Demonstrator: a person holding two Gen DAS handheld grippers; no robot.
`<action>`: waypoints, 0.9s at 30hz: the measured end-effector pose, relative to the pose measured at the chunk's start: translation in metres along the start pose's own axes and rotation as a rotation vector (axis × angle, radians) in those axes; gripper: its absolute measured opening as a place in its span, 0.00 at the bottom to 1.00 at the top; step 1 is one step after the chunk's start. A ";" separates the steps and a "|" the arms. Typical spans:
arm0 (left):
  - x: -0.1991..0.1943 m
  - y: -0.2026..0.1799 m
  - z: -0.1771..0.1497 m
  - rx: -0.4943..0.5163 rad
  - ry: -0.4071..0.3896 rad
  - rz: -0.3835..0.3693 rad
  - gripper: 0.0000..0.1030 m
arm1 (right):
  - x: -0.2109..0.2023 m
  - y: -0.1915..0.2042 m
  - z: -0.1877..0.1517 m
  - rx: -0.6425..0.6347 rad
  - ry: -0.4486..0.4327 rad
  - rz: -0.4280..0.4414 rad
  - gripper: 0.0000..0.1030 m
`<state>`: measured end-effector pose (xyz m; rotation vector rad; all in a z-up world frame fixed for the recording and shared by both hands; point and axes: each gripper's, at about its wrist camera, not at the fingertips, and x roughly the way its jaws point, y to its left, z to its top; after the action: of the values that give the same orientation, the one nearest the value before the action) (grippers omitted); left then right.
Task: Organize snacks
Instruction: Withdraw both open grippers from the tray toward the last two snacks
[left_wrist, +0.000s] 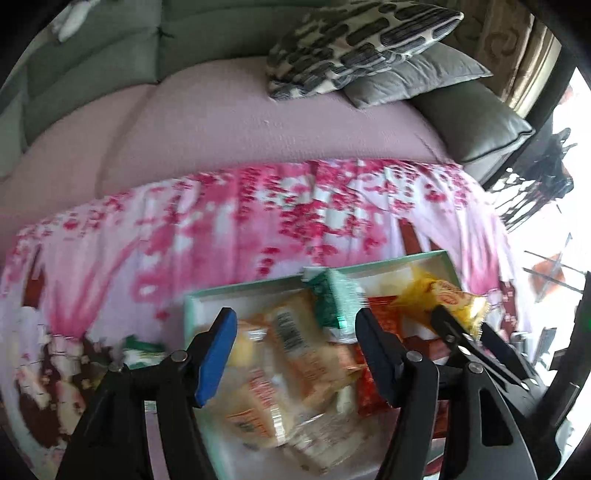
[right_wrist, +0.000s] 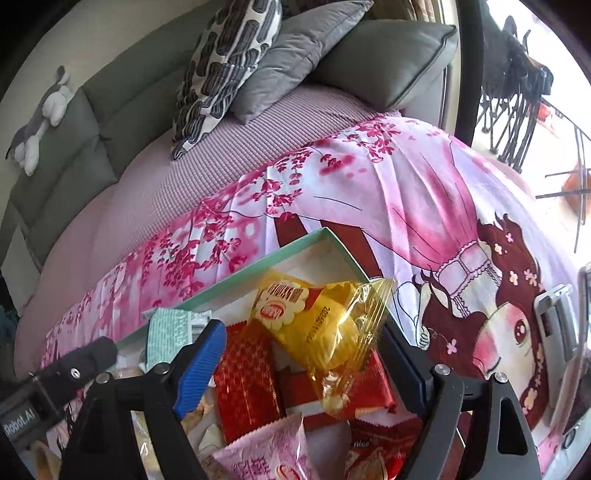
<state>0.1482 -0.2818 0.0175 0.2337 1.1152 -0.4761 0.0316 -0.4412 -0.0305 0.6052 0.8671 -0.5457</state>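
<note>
— How many snacks are being counted in the box (right_wrist: 334, 242)?

— In the right wrist view, six are being counted: one yellow packet (right_wrist: 321, 325), three red packets (right_wrist: 245, 384), one green-and-white packet (right_wrist: 168, 332) and one pink packet (right_wrist: 266, 454). In the left wrist view, blurred orange-and-clear packets (left_wrist: 295, 354) are also being shown; their number cannot be told.

— How is the yellow packet being seen?

— It is being seen as a clear yellow wrapper with a red-and-white round logo and crimped ends, puffed around a pale cake. It is being carried by the red packets near the box's far right corner.

— And the grippers?

— Two are being held. The right gripper (right_wrist: 303, 363) is being kept wide, the yellow packet between its fingers but clear of the blue pad (right_wrist: 201, 363). The left gripper (left_wrist: 297, 354) is being kept wide over the orange packets, nothing gripped.

— And the box itself?

— One mint-rimmed, white-lined box is being carried by the pink floral cloth (right_wrist: 388, 192).
</note>
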 end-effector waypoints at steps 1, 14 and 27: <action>-0.004 0.005 -0.002 -0.004 -0.005 0.020 0.66 | -0.003 0.002 -0.002 -0.008 -0.004 -0.008 0.84; -0.021 0.051 -0.027 -0.066 -0.005 0.109 0.66 | -0.038 0.033 -0.033 -0.075 -0.025 -0.029 0.84; -0.024 0.075 -0.057 -0.101 -0.039 0.142 0.95 | -0.054 0.034 -0.058 -0.075 -0.033 -0.041 1.00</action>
<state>0.1301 -0.1867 0.0106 0.2127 1.0733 -0.2966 -0.0056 -0.3672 -0.0064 0.5097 0.8664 -0.5566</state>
